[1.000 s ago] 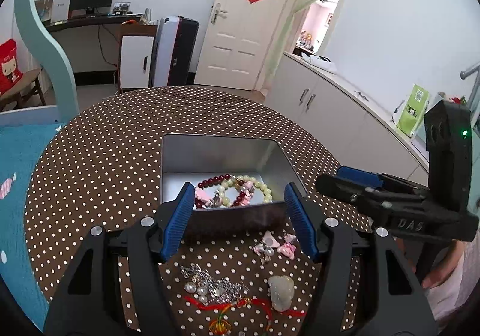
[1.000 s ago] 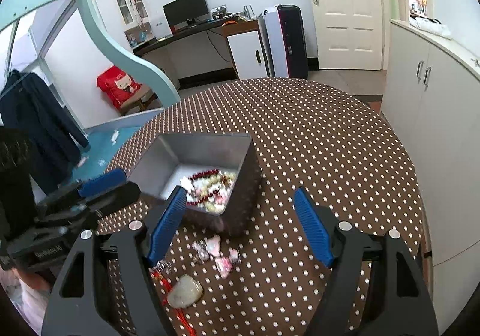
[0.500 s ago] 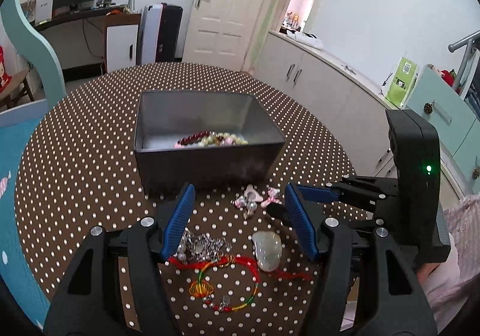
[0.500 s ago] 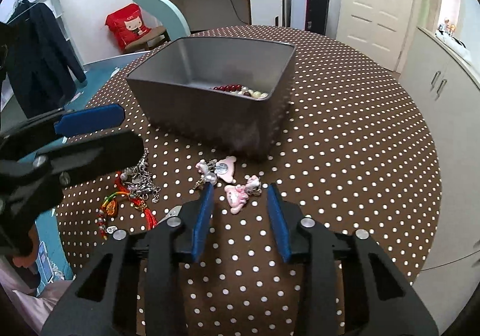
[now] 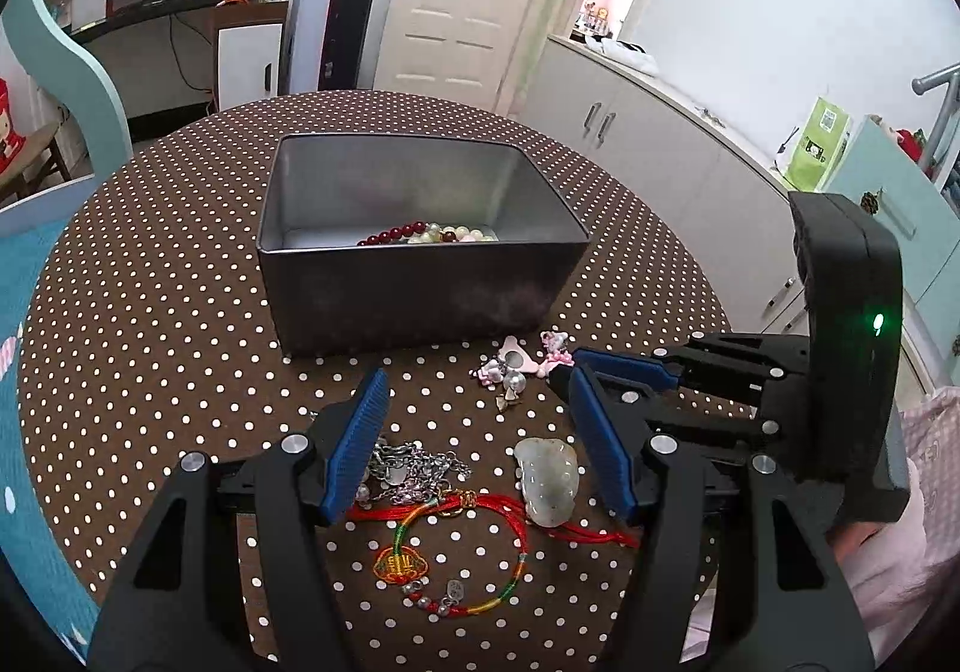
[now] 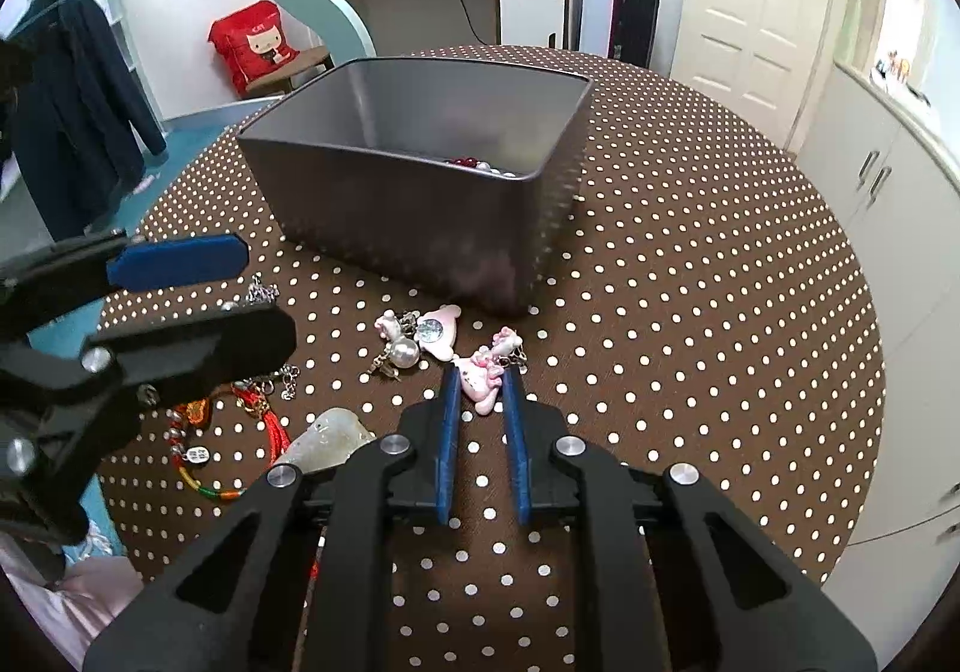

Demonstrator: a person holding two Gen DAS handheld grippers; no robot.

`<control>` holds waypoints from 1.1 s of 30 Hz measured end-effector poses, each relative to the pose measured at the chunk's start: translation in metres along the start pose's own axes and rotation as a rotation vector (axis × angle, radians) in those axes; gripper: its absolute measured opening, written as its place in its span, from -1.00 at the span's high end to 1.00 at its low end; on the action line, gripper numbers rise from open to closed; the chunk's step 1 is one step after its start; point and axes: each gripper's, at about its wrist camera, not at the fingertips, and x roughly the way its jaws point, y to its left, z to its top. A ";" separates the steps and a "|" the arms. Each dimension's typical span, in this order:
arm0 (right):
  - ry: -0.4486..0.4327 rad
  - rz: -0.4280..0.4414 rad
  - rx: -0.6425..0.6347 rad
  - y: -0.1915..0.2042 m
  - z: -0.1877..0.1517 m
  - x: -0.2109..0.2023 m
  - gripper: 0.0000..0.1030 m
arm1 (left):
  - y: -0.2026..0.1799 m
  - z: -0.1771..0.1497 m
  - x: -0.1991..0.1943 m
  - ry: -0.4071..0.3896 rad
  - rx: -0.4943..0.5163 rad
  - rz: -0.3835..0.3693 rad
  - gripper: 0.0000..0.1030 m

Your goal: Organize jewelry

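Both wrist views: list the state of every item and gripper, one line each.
metal tin: open, no lid, beads inside.
bead bracelets: already in the tin.
pink charm: on the table, between the right gripper's narrowed fingers.
right gripper: nearly closed around the pink charm.
left gripper: open, empty.
jade pendant: lying on the table.
red cord bracelet: lying on the table.
silver chain: heaped on the table.
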 end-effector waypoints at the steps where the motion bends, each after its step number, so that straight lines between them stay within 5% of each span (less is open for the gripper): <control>1: 0.000 0.003 0.010 -0.002 0.000 -0.001 0.75 | 0.000 0.000 0.001 0.003 -0.001 0.001 -0.21; 12: -0.071 0.019 0.134 -0.037 -0.002 -0.032 0.76 | -0.009 0.000 0.022 0.050 -0.005 -0.007 -0.15; 26: -0.068 0.099 0.224 -0.064 -0.012 -0.032 0.87 | -0.030 0.000 0.060 0.142 0.033 0.036 0.78; 33: -0.062 0.105 0.219 -0.062 -0.009 -0.030 0.89 | -0.031 0.000 0.061 0.143 0.034 0.058 0.83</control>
